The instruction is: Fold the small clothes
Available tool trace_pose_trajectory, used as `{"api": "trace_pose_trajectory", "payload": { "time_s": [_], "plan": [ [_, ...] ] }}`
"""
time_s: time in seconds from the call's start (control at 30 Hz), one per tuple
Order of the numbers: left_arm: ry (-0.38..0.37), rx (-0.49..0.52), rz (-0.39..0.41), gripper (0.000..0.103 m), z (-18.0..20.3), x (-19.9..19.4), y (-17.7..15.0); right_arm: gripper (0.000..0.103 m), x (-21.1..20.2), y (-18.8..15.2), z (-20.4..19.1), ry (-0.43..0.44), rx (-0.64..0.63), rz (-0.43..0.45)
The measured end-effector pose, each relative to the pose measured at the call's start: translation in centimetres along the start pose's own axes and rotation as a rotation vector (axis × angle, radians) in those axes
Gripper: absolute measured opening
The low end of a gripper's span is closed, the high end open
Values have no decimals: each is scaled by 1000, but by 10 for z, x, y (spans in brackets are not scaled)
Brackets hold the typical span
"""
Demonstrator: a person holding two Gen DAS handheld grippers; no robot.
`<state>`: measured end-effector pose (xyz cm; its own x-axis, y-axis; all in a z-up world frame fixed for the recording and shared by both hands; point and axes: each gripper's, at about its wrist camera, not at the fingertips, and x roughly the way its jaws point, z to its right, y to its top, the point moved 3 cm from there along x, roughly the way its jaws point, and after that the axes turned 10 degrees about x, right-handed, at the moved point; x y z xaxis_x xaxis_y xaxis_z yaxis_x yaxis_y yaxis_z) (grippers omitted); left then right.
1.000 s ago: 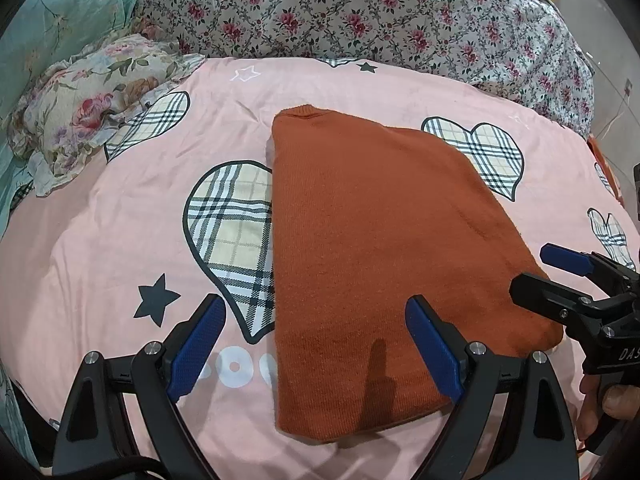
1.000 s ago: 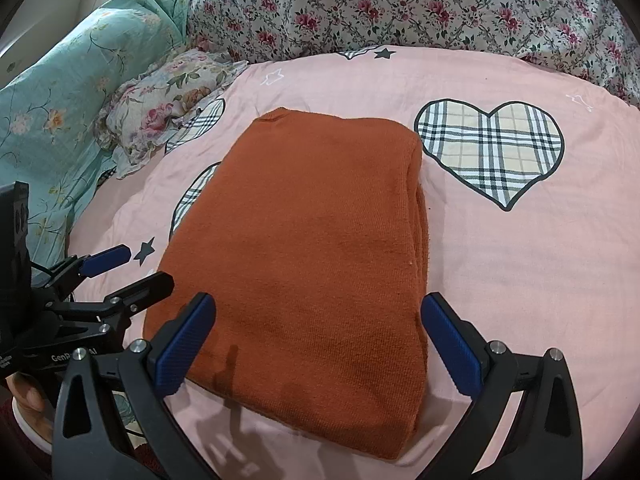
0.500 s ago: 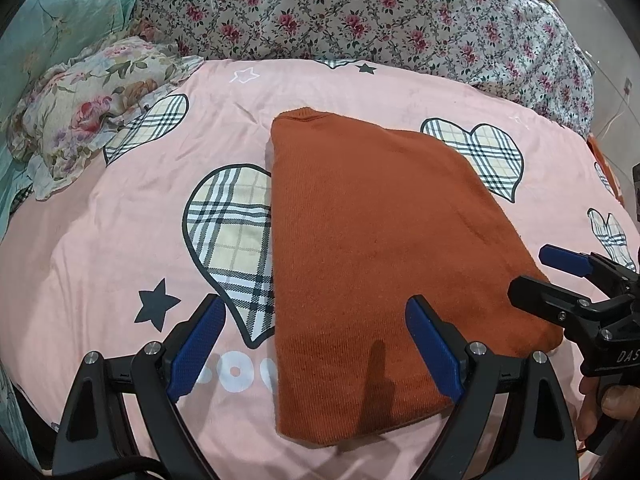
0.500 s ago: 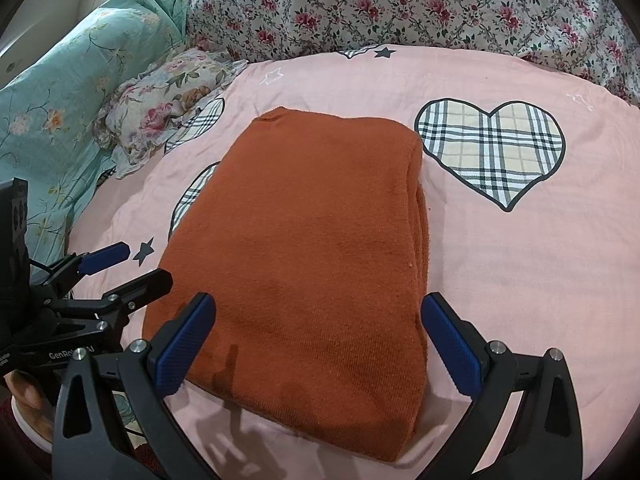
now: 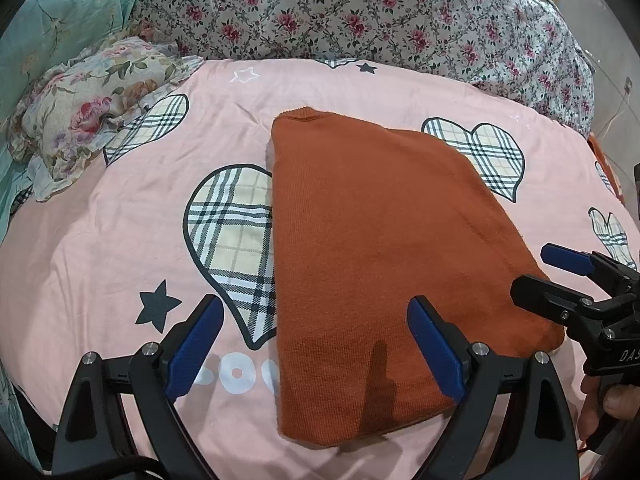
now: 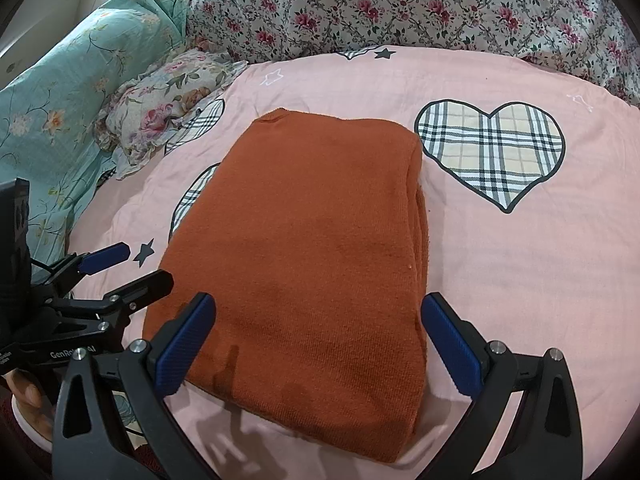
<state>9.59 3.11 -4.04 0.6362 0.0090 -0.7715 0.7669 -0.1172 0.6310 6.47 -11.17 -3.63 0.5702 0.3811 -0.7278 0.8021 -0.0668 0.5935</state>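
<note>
A rust-orange knitted garment (image 5: 372, 264) lies folded into a flat rectangle on the pink bedsheet (image 5: 120, 248); it also shows in the right wrist view (image 6: 312, 248). My left gripper (image 5: 316, 344) is open and empty, hovering just above the garment's near left edge. My right gripper (image 6: 316, 340) is open and empty above the garment's near edge. The right gripper also shows at the right of the left wrist view (image 5: 560, 276), and the left gripper at the left of the right wrist view (image 6: 128, 268).
The pink sheet carries plaid hearts (image 6: 492, 152) and dark stars. A floral pillow (image 5: 84, 120) lies at the far left. A flowered quilt (image 5: 360, 16) is heaped along the back. A teal floral cover (image 6: 48, 120) lies at the left.
Both grippers have drifted back very slightly. The garment lies as it did and both grippers stay open.
</note>
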Motion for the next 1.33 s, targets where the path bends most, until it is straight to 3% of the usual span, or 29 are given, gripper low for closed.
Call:
{"api": "trace_pose_trajectory", "payload": {
  "time_s": [1.33],
  "plan": [
    [32, 5, 7, 94, 0, 2, 8, 102, 6, 10, 13, -6, 16, -5]
  ]
}}
